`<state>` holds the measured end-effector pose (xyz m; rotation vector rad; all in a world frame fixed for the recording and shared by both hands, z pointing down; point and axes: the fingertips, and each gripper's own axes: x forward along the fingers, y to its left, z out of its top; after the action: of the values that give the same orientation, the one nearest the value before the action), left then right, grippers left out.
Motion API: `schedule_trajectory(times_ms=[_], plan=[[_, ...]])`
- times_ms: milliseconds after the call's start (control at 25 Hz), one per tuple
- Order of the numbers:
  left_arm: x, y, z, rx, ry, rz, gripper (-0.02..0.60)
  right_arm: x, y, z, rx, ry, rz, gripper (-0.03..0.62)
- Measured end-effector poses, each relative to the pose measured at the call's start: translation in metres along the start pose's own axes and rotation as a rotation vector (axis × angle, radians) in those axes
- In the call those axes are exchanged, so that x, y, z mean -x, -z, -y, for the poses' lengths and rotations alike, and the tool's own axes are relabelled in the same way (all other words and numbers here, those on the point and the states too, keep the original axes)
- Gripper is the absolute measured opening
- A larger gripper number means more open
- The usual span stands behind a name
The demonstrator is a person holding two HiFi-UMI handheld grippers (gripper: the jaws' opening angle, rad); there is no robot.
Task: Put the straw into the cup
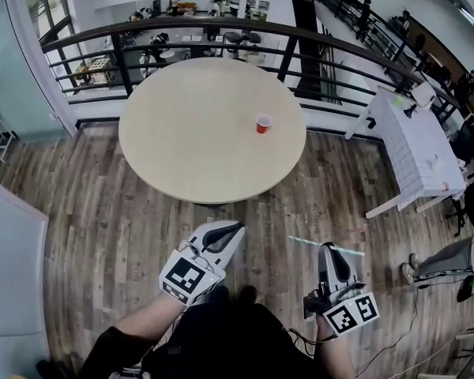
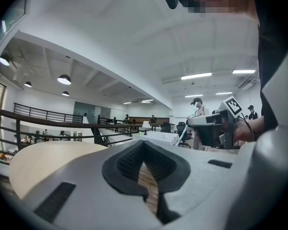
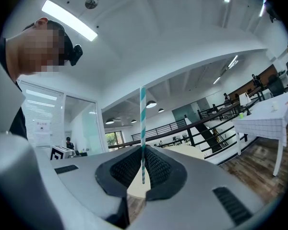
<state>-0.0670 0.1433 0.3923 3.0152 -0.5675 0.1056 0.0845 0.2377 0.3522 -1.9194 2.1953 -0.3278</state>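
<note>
Left tongs [image 1: 223, 234] are clamped together with nothing in them, over the wood floor [image 1: 87, 212], just short of the round bench's [image 1: 182, 133] near edge. A railing [image 1: 221, 28] runs close behind the bench's far edge. The red cup [image 1: 263, 124] stands upright toward the bench's right side, near the rim. Right tongs [image 1: 329, 249] are pinched on the striped straw [image 1: 351, 250], which sticks out crosswise, well apart from the cup. There's a strip of open floor between tongs and bench, and a white table [image 1: 419, 152] crowds the far right.
</note>
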Motion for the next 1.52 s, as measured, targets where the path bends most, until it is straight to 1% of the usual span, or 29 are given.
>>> schedule_trajectory(times_ms=[240,440,600,720,840,960,1200,1520], plan=[[-0.039,-0.004,-0.032,0.001,-0.023,-0.017,0.006,-0.043,-0.005,0.037,-0.037,-0.013,-0.002,0.037],[-0.077,-0.007,-0.058,-0.004,-0.047,-0.024,0.006,-0.082,-0.010,0.070,-0.050,-0.044,-0.012,0.037],[-0.121,-0.009,-0.072,0.002,-0.082,-0.019,0.006,-0.110,-0.020,0.113,-0.057,-0.074,-0.019,0.037],[-0.152,-0.009,-0.082,0.023,-0.113,-0.017,0.006,-0.128,-0.026,0.145,-0.066,-0.096,-0.031,0.037],[-0.178,-0.010,-0.090,0.027,-0.134,-0.015,0.006,-0.144,-0.030,0.173,-0.070,-0.109,-0.045,0.037],[-0.198,-0.008,-0.099,0.028,-0.146,-0.031,0.006,-0.162,-0.029,0.195,-0.089,-0.114,-0.056,0.037],[-0.226,-0.007,-0.127,0.044,-0.163,-0.041,0.006,-0.205,-0.026,0.213,-0.100,-0.139,-0.100,0.037],[-0.261,-0.015,-0.207,0.024,-0.157,-0.031,0.006,-0.296,-0.038,0.218,-0.086,-0.146,-0.103,0.037]])
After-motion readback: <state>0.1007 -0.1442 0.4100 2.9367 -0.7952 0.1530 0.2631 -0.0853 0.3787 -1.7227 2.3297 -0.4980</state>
